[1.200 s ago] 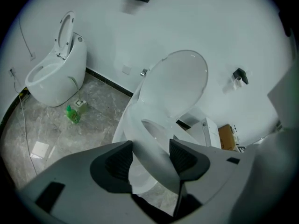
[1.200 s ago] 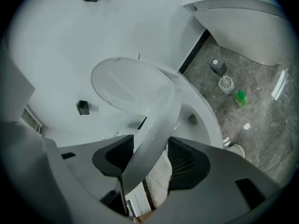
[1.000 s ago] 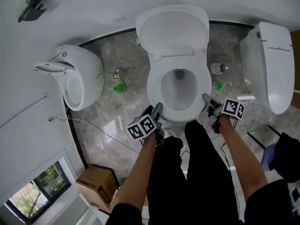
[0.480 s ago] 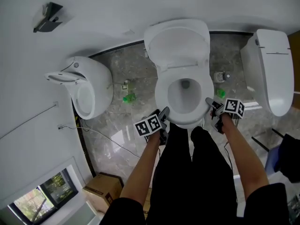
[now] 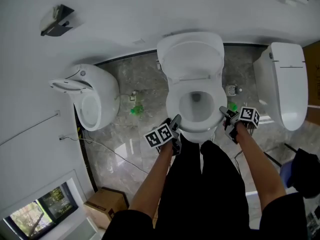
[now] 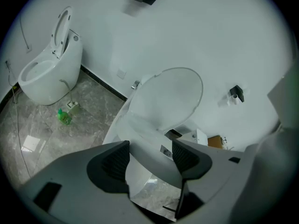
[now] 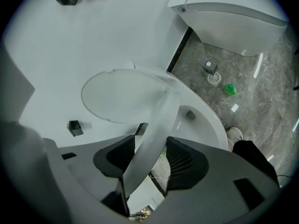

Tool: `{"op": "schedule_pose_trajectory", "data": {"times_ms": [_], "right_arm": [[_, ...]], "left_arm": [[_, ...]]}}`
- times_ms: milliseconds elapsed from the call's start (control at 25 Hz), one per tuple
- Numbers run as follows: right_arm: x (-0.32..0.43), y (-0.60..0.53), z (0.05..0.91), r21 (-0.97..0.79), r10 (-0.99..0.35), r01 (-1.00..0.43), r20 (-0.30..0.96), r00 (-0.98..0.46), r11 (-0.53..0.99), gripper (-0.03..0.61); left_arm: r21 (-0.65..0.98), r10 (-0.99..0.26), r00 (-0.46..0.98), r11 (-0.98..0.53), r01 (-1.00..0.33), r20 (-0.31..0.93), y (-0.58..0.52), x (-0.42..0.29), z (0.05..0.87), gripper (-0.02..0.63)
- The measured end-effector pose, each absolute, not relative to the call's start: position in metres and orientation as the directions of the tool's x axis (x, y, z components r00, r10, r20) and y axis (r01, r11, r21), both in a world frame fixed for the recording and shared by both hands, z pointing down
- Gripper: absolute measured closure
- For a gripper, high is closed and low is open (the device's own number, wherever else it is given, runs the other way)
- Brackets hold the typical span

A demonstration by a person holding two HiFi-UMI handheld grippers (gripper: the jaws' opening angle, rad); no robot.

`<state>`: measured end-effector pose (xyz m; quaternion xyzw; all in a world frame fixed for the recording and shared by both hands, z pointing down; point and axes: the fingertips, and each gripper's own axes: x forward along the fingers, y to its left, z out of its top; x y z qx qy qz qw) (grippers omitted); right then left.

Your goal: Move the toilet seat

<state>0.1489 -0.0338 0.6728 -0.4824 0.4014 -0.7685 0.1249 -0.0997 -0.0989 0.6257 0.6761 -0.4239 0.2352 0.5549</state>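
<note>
Claw, left (image 5: pixel 176 120): at 7 o'clock of the bowl (image 5: pixel 196 106). Jaws stand wide and have just been opening. The front rim of the toilet seat (image 5: pixel 172 104) lies between them, and the pads are not seen pressing on it.
Toilet seat: on the middle toilet, low over the bowl. The lid (image 5: pixel 192 54) is upright at 12 o'clock.
Claw, right (image 5: pixel 225 115): at 4 o'clock of the bowl. Jaws have just been closing round the seat ring, with thin gaps on either side, so no firm grip is evident.
Progress: judged early. Both claws are placed and the front edge seems just off the rim. Nearly the whole swing is outstanding.
Head view: shows both claws together and a cardboard box (image 5: pixel 102 204) at 7 o'clock, which neither gripper view shows. The seat looks flat here.
Right gripper view: shows the seat ring standing clear of the bowl rim, which the head view does not reveal.
</note>
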Motion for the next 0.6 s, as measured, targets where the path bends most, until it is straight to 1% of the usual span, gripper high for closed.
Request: {"op": "schedule_pose_trajectory", "data": {"times_ms": [200,480,600], "right_arm": [[0.151,-0.052,0.663,-0.733,-0.585,-0.161,0.638,-0.500,-0.661,0.353],[0.159,-0.074,0.651,-0.724,-0.595,-0.149,0.651,-0.471,-0.673,0.344],[0.161,-0.081,0.650,-0.719,-0.601,-0.134,0.655,-0.458,-0.682,0.342]], "left_arm": [[0.560,-0.332,0.538,-0.034,-0.828,0.775,-0.123,-0.098,0.614,0.310],[0.559,-0.313,0.561,-0.104,-0.823,0.767,-0.153,-0.088,0.600,0.302],[0.565,-0.319,0.564,-0.101,-0.819,0.762,-0.162,-0.087,0.597,0.302]]}}
